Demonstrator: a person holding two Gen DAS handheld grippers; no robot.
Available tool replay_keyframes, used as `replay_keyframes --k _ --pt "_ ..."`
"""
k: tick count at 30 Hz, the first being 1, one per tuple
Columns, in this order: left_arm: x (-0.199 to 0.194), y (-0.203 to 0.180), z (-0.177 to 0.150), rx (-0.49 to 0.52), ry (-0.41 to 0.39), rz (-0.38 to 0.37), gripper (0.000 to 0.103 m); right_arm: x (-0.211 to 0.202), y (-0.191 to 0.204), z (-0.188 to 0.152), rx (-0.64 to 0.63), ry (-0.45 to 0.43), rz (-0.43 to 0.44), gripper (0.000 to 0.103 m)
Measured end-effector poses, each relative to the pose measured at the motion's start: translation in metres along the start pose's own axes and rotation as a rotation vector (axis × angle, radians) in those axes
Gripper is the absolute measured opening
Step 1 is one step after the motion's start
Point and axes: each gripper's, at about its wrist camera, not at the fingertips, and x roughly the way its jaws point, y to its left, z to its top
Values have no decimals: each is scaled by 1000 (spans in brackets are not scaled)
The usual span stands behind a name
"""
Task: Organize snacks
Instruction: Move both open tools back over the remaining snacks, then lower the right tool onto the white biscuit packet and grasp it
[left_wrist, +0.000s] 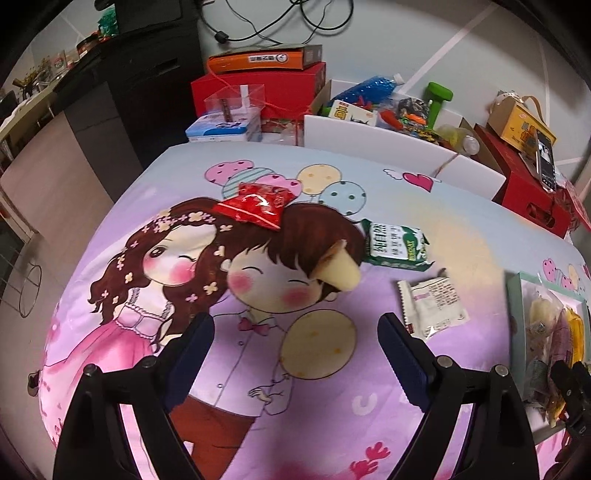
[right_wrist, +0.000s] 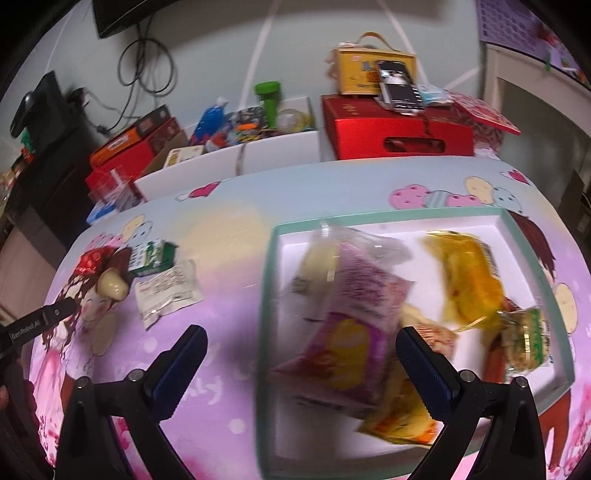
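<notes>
Even indoor light, heavy fisheye bend, dark vignette at every corner.
Left wrist view is sharp; right wrist view smears the snack packets (right_wrist: 351, 321) in the tray (right_wrist: 266, 295) (motion blur), with soft shadows beneath its fingers (right_wrist: 183, 365).

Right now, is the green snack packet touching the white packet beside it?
Apart. The left wrist view shows a strip of purple cloth between the green snack packet and the white packet; in the right wrist view they appear to overlap.
</notes>
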Motion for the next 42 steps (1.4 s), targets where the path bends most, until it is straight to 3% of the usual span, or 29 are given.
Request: replay_keyframes --k 25,36,42 --pt "0 52 -5 -66 11 28 90 6 53 -2 -109 -10 41 103" --pt "16 52 -3 -89 36 -11 90 21 82 -4 -188 -5 69 103" --pt "26 57 3 -123 54 -62 90 35 87 -4 -163 34 135 103"
